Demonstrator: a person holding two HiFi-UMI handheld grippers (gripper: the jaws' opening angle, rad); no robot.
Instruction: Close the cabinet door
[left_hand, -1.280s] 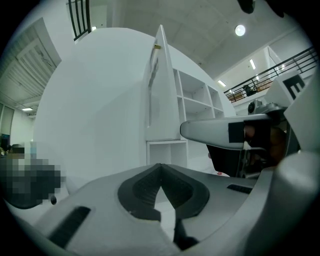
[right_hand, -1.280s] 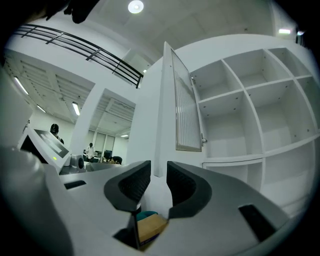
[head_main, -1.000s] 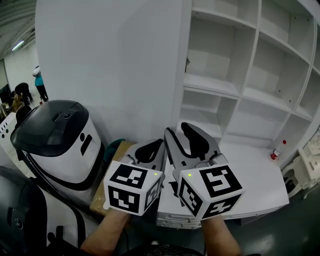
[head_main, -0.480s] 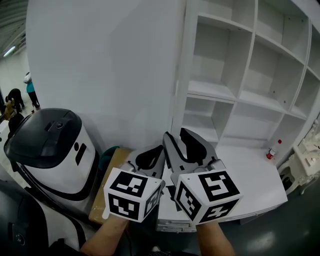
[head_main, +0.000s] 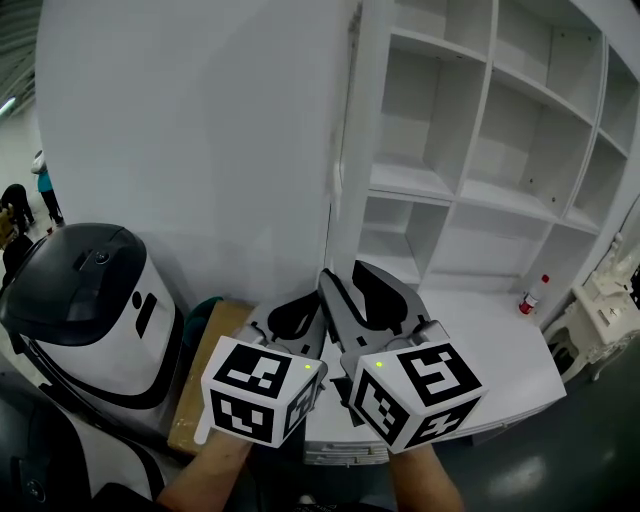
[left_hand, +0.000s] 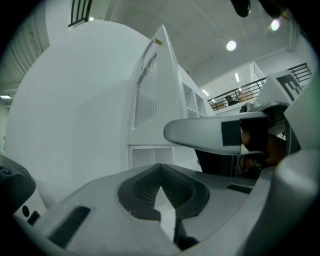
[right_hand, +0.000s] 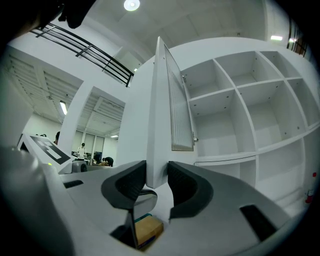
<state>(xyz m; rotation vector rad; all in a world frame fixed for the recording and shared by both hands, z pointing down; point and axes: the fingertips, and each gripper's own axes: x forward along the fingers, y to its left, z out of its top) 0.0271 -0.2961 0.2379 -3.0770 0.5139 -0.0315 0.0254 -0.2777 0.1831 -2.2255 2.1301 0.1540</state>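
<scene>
Right gripper (right_hand: 156, 172): jaws have just closed a little further and clamp the free edge of the cabinet door (right_hand: 159, 120), which rises from the pads toward 12 o'clock, swung well out from the open white cabinet (right_hand: 227, 87) at 2 o'clock. Left gripper (left_hand: 161, 167): jaws together on nothing, just beside the right one at its 9 o'clock in the head view. Cardboard box (right_hand: 145, 232) at 6 o'clock below the right jaws; red-capped bottle (head_main: 530, 295) on the cabinet's low ledge at 3 o'clock
</scene>
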